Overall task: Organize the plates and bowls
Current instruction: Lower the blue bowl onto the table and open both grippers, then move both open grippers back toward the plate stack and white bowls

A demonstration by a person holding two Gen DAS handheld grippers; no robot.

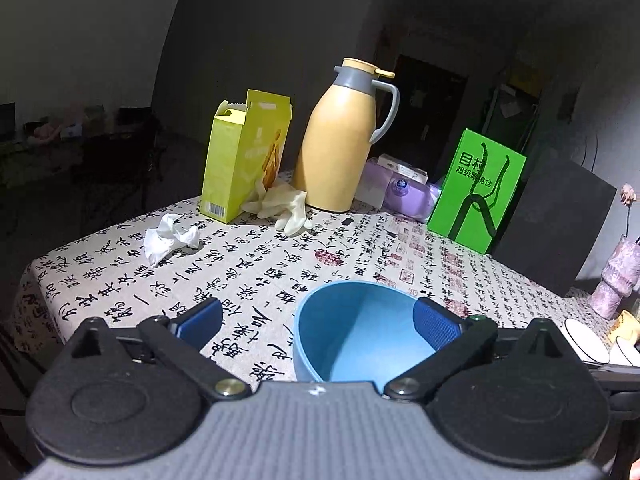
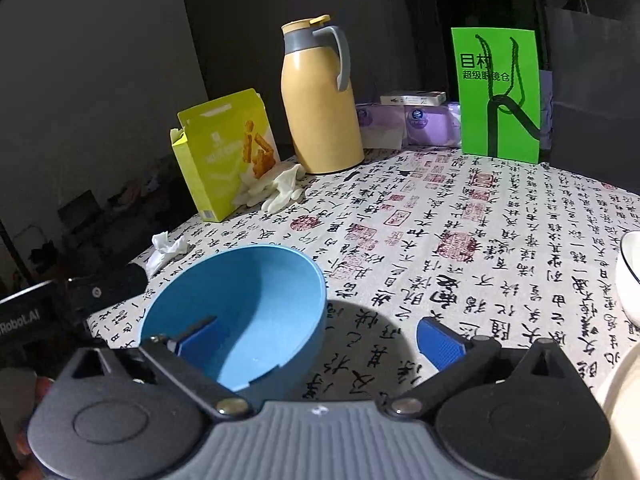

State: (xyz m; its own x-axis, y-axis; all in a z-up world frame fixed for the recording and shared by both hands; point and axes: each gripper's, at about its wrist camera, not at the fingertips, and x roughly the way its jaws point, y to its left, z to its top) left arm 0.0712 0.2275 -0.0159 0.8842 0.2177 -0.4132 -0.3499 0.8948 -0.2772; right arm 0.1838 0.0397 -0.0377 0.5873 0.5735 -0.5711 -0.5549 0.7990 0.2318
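A light blue bowl (image 1: 360, 332) (image 2: 248, 312) stands upright on the calligraphy-print tablecloth (image 1: 256, 264) (image 2: 460, 240), close in front of both grippers. My left gripper (image 1: 318, 322) is open; its right pad (image 1: 436, 324) hangs over the bowl's right rim, while its left pad stays outside the bowl. My right gripper (image 2: 320, 340) is open too: its left pad (image 2: 200, 338) sits inside the bowl and its right pad is over bare cloth. No pad presses on the bowl. White dishes (image 1: 588, 340) (image 2: 628, 276) show at the right edge.
At the back stand a yellow thermos jug (image 1: 340, 148), an open yellow-green carton (image 1: 240, 160), pale gloves (image 1: 284, 208), purple tissue packs (image 1: 404, 192), a green paper bag (image 1: 476, 192) and a black bag (image 1: 556, 220). A crumpled tissue (image 1: 168, 236) lies near the table's left edge.
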